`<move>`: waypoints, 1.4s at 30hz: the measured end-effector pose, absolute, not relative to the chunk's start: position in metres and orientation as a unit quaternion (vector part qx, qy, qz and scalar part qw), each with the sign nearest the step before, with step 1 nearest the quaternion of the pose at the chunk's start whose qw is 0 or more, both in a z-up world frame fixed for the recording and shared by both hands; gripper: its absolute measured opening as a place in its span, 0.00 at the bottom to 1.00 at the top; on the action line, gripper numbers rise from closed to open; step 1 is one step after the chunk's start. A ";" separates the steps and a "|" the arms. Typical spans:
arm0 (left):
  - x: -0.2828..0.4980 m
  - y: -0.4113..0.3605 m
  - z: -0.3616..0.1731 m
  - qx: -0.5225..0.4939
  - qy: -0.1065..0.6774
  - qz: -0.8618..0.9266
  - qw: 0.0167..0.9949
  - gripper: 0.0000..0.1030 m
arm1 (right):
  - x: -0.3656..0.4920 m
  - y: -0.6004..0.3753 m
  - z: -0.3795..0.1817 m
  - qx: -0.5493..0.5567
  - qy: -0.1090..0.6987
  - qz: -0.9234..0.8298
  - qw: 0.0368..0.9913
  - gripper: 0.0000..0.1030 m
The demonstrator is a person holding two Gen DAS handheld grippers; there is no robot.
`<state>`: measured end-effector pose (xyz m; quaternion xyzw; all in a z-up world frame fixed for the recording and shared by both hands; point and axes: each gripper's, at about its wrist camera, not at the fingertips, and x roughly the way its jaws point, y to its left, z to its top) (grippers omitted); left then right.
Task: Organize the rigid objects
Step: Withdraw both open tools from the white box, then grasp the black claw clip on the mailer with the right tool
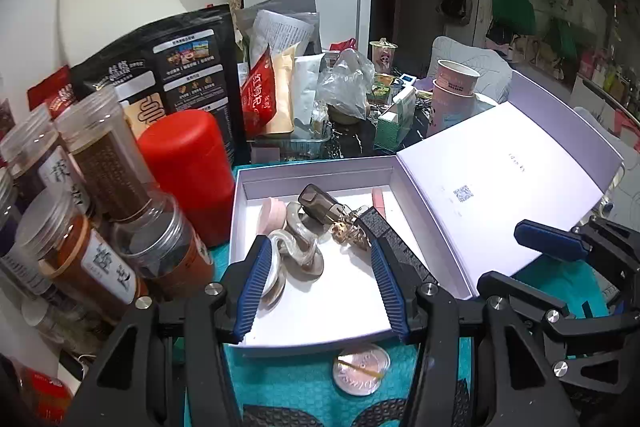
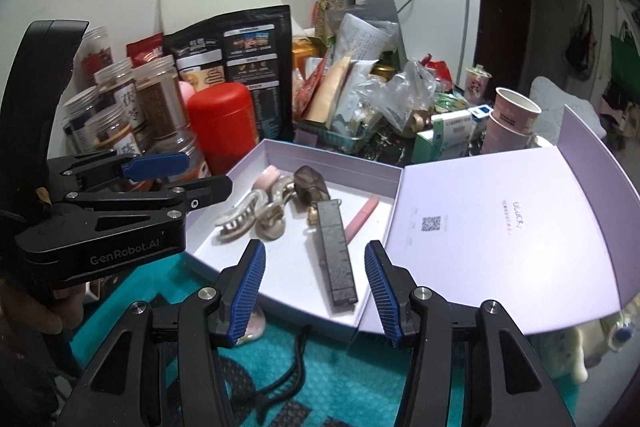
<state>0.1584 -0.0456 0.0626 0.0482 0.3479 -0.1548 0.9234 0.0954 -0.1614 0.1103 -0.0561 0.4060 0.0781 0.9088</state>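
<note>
An open lilac box (image 1: 244, 187) (image 2: 384, 169) lies on a teal mat. Inside it are pearly hair clips (image 1: 296, 251) (image 2: 240, 213), a pink round piece (image 1: 272, 213) (image 2: 266, 175), a smoky brown perfume bottle (image 1: 318, 201) (image 2: 310, 181), a black ruler bar (image 2: 336, 251) (image 1: 380, 223), a pink stick (image 2: 362, 213) and a gold trinket (image 1: 344, 231). My left gripper (image 1: 320, 275) is open and empty over the box's near side; it also shows in the right wrist view (image 2: 192, 175). My right gripper (image 2: 316, 291) is open and empty over the box's front edge. A round clear-lidded compact (image 1: 361, 369) lies on the mat in front of the box.
Spice jars (image 1: 100, 187), a red canister (image 1: 186, 167) (image 2: 224, 125) and a black pouch (image 1: 176, 67) stand left of the box. Cluttered bags, cartons and pink paper cups (image 1: 454, 83) (image 2: 510, 119) sit behind it. The box lid (image 1: 500, 195) (image 2: 500, 227) lies open to the right. A black hair claw (image 2: 288, 371) lies on the mat.
</note>
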 end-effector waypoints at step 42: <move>0.073 -0.020 -0.010 0.067 0.422 -0.139 0.893 0.86 | -0.008 -0.169 0.047 0.028 0.496 0.064 0.866 0.63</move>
